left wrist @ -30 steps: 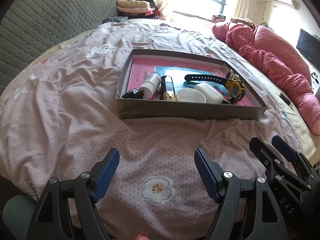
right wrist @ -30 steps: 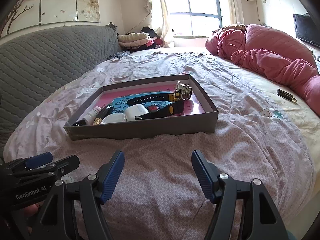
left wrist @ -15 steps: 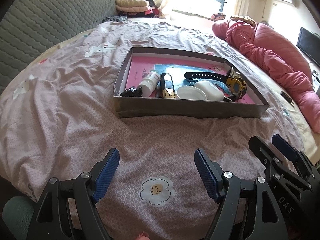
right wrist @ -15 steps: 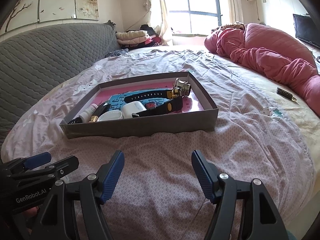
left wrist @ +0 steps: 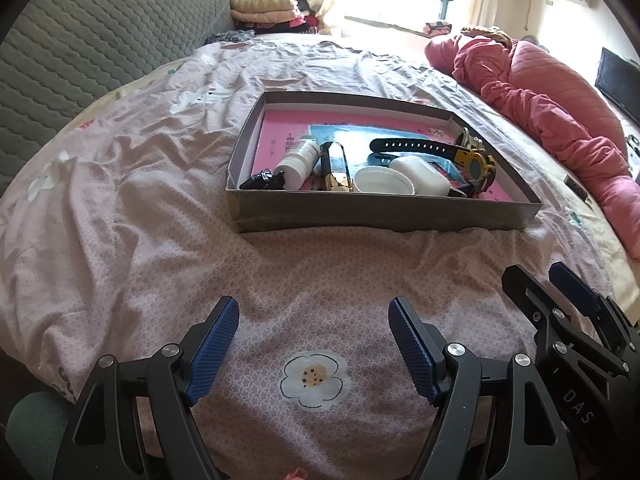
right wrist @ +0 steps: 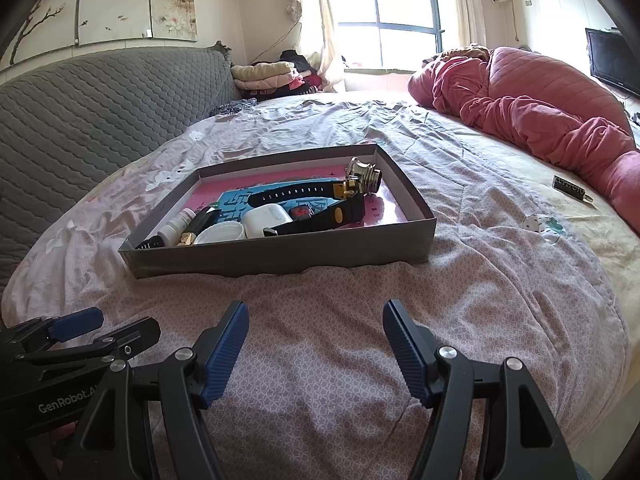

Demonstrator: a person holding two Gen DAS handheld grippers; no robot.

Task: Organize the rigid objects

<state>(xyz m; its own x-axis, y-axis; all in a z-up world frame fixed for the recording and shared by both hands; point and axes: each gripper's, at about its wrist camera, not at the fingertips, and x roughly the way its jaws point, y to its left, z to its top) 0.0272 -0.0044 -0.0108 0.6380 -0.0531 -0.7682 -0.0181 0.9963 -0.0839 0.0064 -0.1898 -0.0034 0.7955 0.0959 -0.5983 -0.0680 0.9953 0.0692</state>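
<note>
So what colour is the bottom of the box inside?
Pink, with a blue picture in the middle. The box floor shows best in the left wrist view.

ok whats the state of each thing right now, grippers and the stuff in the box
left gripper: open, empty
right gripper: open, empty
grey box: lidless, on the bed
white bottle: lying down, capped
black and yellow watch: unbuckled, strap out flat
white earbud case: shut

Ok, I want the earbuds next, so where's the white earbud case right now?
In the grey box, near its front wall: the white earbud case lies between the round white lid and the black watch strap.
</note>
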